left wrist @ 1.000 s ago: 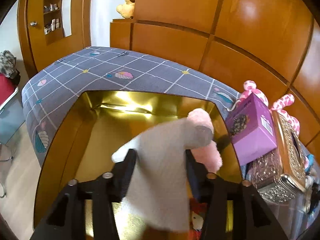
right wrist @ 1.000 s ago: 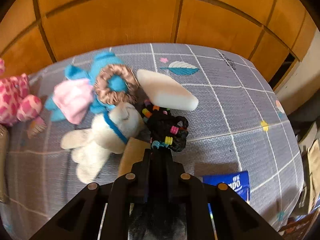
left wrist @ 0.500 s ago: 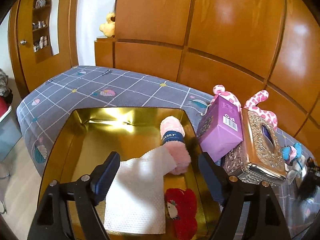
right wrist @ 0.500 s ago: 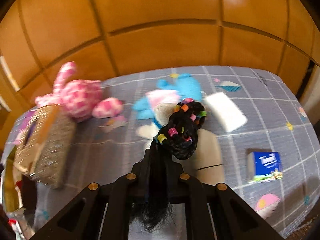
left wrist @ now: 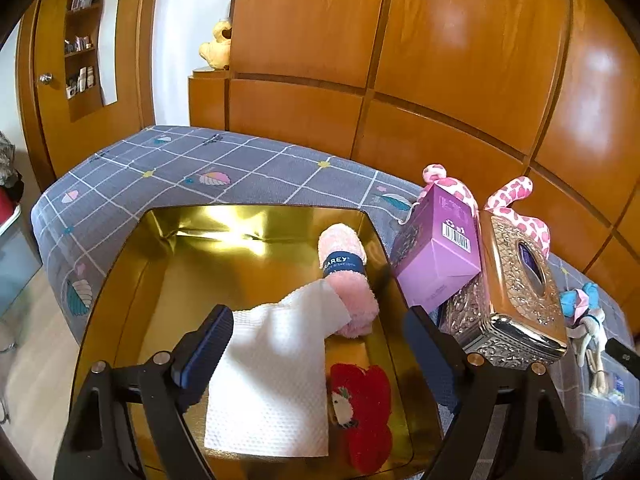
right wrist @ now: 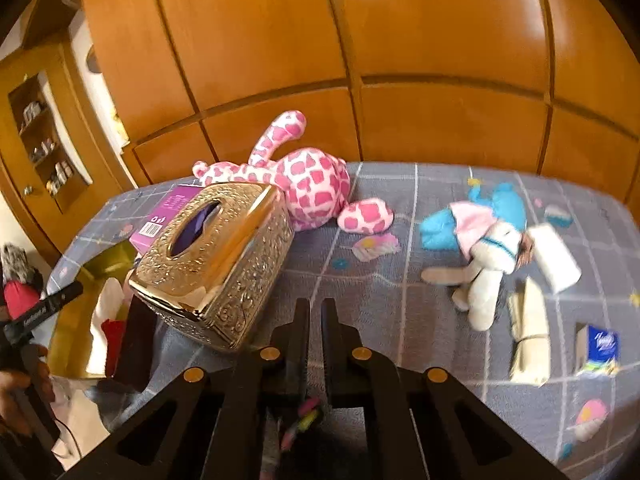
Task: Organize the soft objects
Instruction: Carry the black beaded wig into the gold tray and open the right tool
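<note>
Gold tray [left wrist: 120, 264]: at the bed's edge, holding a white cloth [left wrist: 272, 376], pink rolled towel [left wrist: 348, 276] and red plush piece [left wrist: 360, 404].
My left tongs [left wrist: 316, 344]: jaws just opened wide above the cloth, gripping nothing.
My right tongs [right wrist: 315, 312]: closed on a black beaded hair tie [right wrist: 298, 420].
Tissue box [right wrist: 216, 264]: beside the tray.

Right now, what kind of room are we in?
Probably a bedroom: a bed with a grey patterned sheet, wooden wardrobe panels behind it, and a pink spotted plush toy lying on top.

Gold tray [left wrist: 120, 264]: glossy metal. Tissue box [right wrist: 224, 264]: embossed, shiny metal. White cloth [left wrist: 272, 380]: matt, dimpled. Wall panels [left wrist: 460, 40]: polished wood. Bed cover [left wrist: 168, 168]: matt fabric.
</note>
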`<action>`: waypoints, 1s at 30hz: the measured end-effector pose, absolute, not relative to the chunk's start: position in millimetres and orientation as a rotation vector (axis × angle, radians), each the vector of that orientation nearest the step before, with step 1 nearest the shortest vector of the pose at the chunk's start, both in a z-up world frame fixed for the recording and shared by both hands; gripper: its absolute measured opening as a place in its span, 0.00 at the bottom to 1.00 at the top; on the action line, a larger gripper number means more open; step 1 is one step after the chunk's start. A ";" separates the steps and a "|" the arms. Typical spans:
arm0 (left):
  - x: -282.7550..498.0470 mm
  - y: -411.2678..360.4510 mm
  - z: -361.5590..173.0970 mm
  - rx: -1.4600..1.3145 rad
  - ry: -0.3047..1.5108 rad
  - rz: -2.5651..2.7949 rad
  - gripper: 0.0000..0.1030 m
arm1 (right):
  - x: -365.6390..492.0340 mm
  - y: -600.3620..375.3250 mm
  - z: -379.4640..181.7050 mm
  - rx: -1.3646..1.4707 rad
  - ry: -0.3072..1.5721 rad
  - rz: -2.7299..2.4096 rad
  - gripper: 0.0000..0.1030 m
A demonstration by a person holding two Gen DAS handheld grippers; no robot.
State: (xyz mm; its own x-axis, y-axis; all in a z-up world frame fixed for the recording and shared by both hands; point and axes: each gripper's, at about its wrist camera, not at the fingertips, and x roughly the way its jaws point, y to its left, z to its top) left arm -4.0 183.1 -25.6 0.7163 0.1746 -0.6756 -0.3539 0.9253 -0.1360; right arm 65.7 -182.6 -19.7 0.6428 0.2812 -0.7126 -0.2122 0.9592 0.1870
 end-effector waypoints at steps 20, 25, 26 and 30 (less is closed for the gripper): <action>-4.8 182.5 -27.7 -0.270 0.736 0.282 0.85 | 50.8 -128.8 -112.8 -0.253 1.258 0.511 0.40; -7.8 203.0 -29.0 -0.297 0.733 0.327 0.85 | 39.1 -115.2 -105.4 -0.319 1.187 0.517 0.11; -9.3 208.8 -29.3 -0.306 0.732 0.339 0.85 | 37.7 -113.2 -100.9 -0.311 1.177 0.533 0.11; -15.3 232.1 -30.3 -0.343 0.724 0.395 0.85 | 31.3 -91.1 -71.0 -0.259 1.106 0.669 0.11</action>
State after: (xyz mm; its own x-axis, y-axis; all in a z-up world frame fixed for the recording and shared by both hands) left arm -15.3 232.1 -30.3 0.6816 0.2283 -0.6952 -0.4609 0.8719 -0.1656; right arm 31.3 -91.1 -71.0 0.2788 0.3677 -0.8872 -0.6153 0.7777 0.1290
